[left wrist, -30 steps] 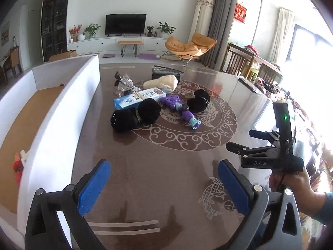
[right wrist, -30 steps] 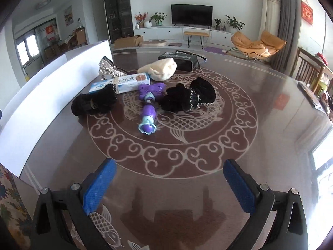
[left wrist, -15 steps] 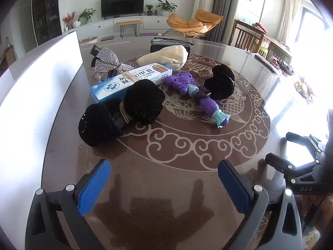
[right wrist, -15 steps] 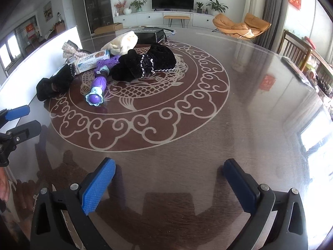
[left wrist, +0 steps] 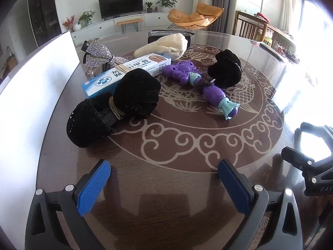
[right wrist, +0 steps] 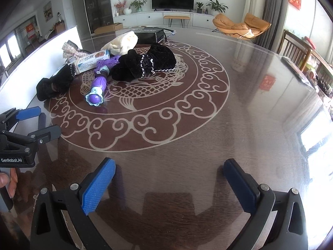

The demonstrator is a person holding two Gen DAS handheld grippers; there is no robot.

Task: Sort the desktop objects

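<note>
A pile of objects lies on the round brown table (left wrist: 166, 187): a black velvet bow (left wrist: 116, 108) nearest my left gripper, a blue-and-white box (left wrist: 124, 73), a sequinned bow (left wrist: 100, 54), a cream cloth (left wrist: 164, 45), a purple toy (left wrist: 206, 87) and a second black bow (left wrist: 226, 68). My left gripper (left wrist: 164, 179) is open and empty, just short of the near black bow. My right gripper (right wrist: 169, 178) is open and empty over bare tabletop, with the purple toy (right wrist: 97, 87) and black bow (right wrist: 145, 62) far to its upper left.
A white box wall (left wrist: 35, 87) runs along the table's left side. A black box (right wrist: 149, 34) sits behind the cream cloth (right wrist: 122, 43). The other gripper shows at the right edge (left wrist: 312, 166) of the left wrist view. Chairs stand beyond the table's right rim.
My left gripper has swung right and forward from the white box toward the pile, which now looms larger. My right gripper has drawn back and turned right. Both stay open.
</note>
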